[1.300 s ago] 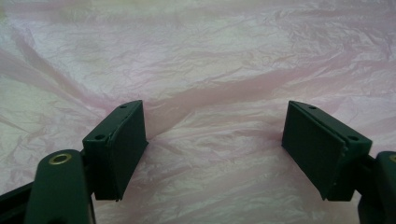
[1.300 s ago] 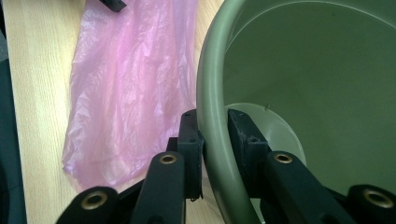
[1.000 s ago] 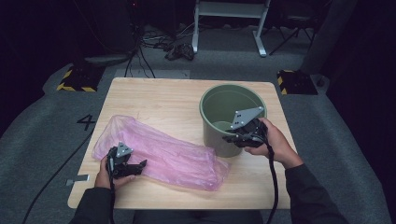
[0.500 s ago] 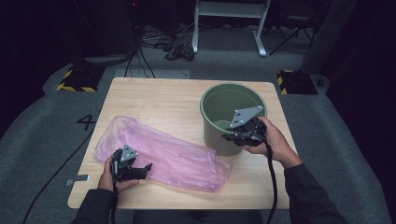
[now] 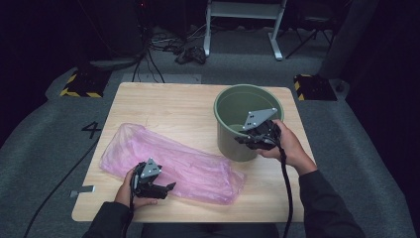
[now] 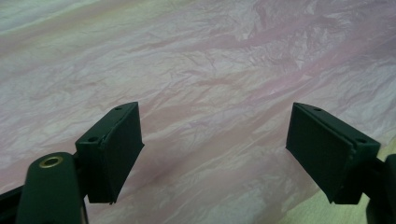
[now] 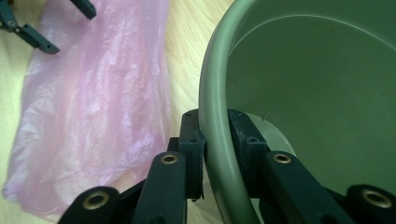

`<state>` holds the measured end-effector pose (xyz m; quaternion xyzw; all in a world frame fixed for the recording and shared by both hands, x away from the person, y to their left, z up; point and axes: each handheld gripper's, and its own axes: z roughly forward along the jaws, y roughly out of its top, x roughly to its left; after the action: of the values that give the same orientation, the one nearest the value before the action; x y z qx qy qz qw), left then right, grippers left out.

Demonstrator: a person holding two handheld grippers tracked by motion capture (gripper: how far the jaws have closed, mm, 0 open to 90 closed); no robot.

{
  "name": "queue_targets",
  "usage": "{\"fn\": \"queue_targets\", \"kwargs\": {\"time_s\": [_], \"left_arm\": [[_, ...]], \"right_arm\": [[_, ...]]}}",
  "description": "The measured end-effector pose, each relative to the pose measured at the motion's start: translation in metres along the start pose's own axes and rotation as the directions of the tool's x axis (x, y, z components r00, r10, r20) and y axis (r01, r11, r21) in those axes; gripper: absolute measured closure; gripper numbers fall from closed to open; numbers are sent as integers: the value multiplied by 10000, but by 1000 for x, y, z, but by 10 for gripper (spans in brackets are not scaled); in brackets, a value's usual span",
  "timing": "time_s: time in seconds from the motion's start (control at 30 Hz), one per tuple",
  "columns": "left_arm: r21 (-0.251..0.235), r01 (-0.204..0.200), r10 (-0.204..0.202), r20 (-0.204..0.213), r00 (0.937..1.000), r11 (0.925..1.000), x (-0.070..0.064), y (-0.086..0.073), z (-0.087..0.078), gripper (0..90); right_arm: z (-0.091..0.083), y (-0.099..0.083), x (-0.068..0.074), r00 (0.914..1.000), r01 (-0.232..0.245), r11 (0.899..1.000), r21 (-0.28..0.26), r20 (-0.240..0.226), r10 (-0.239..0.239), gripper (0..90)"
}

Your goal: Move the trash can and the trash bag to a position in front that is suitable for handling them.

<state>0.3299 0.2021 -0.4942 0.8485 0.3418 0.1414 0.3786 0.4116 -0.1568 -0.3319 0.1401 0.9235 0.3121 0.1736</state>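
From above our side we look forward and down on the whole light wooden table [image 5: 163, 106], with the round green plastic bucket [image 5: 233, 144] at right. Our left gripper view sits close over the crinkled pink plastic bag [image 6: 210, 70], left of that bucket. Our right gripper view looks along the bucket's rim [image 7: 212, 116], sharing the bag [image 7: 93, 116] beside it.

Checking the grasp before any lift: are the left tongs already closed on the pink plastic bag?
No, the left tongs stand wide open over the pink plastic bag, with crumpled film showing between the two jaws.
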Motion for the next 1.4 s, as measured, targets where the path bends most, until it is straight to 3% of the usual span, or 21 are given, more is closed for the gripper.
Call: {"fn": "queue_targets", "kwargs": {"time_s": [0.27, 0.37, 0.53, 0.73, 0.87, 0.97, 1.03, 1.23, 1.4], "left_arm": [[347, -164, 161, 96, 9998, 9993, -3, 2, 11, 207], [425, -150, 144, 141, 9998, 9990, -3, 2, 13, 197], [330, -241, 239, 57, 9997, 9992, -2, 2, 8, 175], [-79, -107, 107, -24, 9999, 9999, 9, -4, -13, 160], [362, -48, 43, 151, 9999, 9993, 14, -14, -16, 161], [701, -254, 246, 114, 9996, 9972, 13, -17, -13, 160], [805, -292, 283, 125, 9995, 9963, 12, -17, -10, 163], [559, -370, 361, 176, 9992, 9977, 12, -12, -3, 209], [295, -301, 300, 54, 9995, 9991, 15, -9, -2, 366]], "right_arm": [[3, -3, -7, 9995, -63, 9994, -353, 295, 73, 757], [2, -6, -8, 9987, -155, 9987, -479, 477, 178, 710], [-7, -11, -9, 9955, -418, 9933, -1081, 796, 505, 541], [-27, -29, -16, 9858, -1210, 9686, -2171, 884, 1429, 375], [-43, -47, -21, 9770, -1673, 9470, -2744, 824, 1965, 276], [-46, -55, -23, 9744, -1727, 9454, -2764, 921, 2049, 265], [-47, -58, -24, 9756, -1788, 9449, -2744, 750, 2064, 262], [-38, -54, -22, 9810, -1649, 9520, -2579, 571, 1854, 280], [-38, -55, -20, 9776, -1619, 9484, -2726, 869, 1919, 288]]}}
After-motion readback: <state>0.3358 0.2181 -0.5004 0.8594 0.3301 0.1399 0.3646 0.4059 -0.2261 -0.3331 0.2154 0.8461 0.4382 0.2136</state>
